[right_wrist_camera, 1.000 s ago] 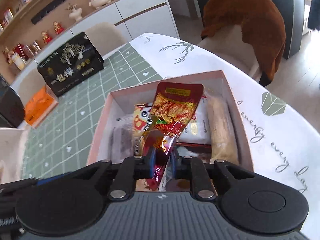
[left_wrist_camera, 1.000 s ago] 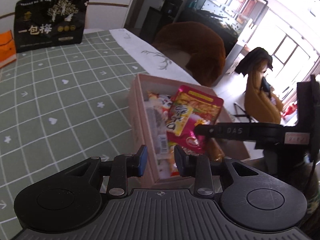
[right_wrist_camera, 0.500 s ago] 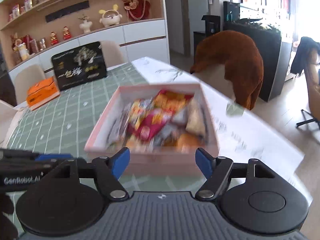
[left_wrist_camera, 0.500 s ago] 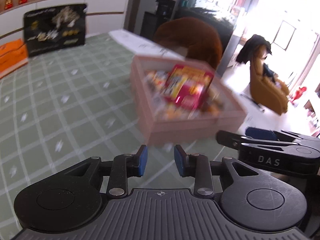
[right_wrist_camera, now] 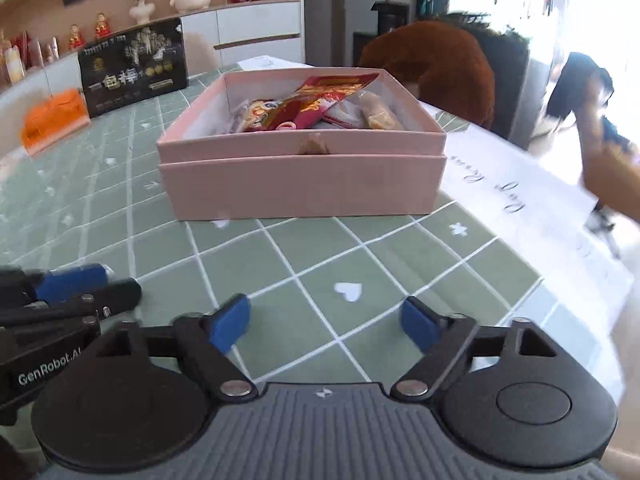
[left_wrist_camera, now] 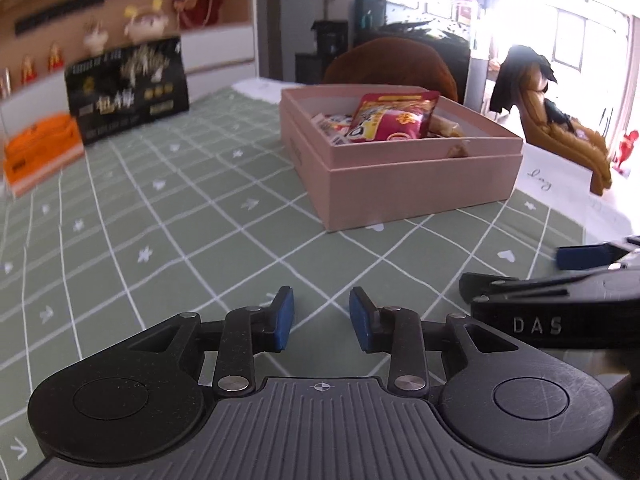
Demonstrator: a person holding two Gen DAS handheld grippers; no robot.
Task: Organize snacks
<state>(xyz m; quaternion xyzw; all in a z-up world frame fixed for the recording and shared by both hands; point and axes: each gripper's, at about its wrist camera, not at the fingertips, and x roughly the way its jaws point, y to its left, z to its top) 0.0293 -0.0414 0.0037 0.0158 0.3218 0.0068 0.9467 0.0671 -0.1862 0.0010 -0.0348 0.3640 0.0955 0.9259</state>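
Both tongs angle down over the green checked desk, side by side. The left tongs are narrowly parted and have just been opening, empty. The right tongs have just been opening wide, empty. The pink box of snacks sits ahead, bare cloth between.

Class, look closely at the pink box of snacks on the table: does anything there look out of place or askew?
Yes. The red snack packet lies tilted on top of the other snacks, its far end rising above the rim of the pink box. A small tan piece also pokes up at the box's near wall, not tucked inside.
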